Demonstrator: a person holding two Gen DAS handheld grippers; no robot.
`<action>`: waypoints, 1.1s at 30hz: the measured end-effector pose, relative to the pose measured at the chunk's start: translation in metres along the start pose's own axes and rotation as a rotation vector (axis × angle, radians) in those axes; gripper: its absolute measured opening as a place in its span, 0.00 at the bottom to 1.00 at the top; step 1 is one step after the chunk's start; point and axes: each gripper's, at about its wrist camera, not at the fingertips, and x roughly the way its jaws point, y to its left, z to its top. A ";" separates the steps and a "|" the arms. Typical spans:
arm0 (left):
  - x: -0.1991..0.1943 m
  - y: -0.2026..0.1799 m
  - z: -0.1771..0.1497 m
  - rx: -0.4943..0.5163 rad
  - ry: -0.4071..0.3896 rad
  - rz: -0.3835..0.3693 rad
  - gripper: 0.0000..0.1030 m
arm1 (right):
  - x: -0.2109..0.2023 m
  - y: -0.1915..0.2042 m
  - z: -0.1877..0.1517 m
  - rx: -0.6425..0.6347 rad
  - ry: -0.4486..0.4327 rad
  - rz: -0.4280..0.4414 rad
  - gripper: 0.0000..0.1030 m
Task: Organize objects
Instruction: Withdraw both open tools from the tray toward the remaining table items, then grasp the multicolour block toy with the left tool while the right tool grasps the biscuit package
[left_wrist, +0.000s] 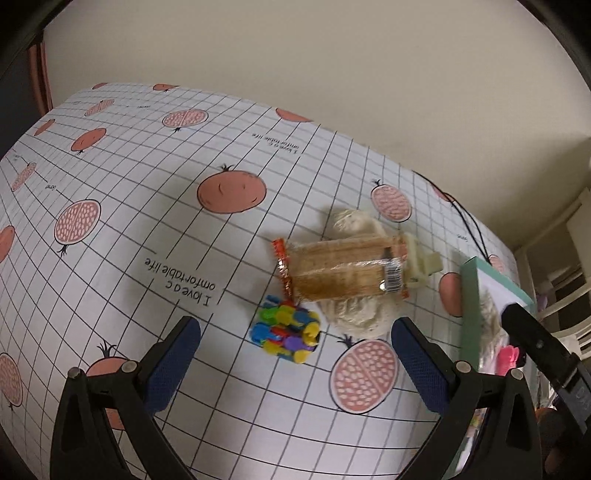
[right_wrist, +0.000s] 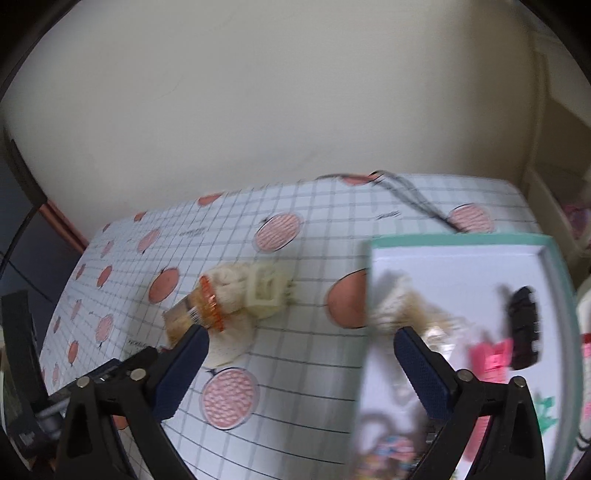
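A clear snack packet (left_wrist: 341, 271) with orange ends lies across a cream fluffy item (left_wrist: 358, 314) and a cream hair claw (left_wrist: 424, 264). Just in front of them sits a cluster of colourful plastic pieces (left_wrist: 286, 330). My left gripper (left_wrist: 295, 354) hangs open above the table, the cluster between its blue pads. In the right wrist view the packet (right_wrist: 195, 314), the cream hair claw (right_wrist: 267, 290) and the fluffy item (right_wrist: 231, 338) lie left of a green-rimmed white box (right_wrist: 461, 266). My right gripper (right_wrist: 301, 363) is open over the box's left edge, holding nothing.
The box holds a cream fluffy item (right_wrist: 397, 304), a black hair claw (right_wrist: 522, 325), a pink item (right_wrist: 491, 358) and blurred small things. A black cable (right_wrist: 410, 194) runs along the table's far right. The pomegranate-print tablecloth (left_wrist: 147, 166) stretches bare to the left. The wall is close behind.
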 end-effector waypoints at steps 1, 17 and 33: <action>0.002 0.001 -0.001 0.002 0.000 0.005 1.00 | 0.005 0.005 -0.001 -0.009 0.007 0.003 0.96; 0.022 0.007 -0.006 0.017 0.028 0.029 0.81 | 0.054 0.056 -0.002 -0.023 0.094 0.107 0.68; 0.029 0.012 -0.006 -0.004 0.036 0.023 0.62 | 0.072 0.073 0.001 -0.027 0.131 0.149 0.55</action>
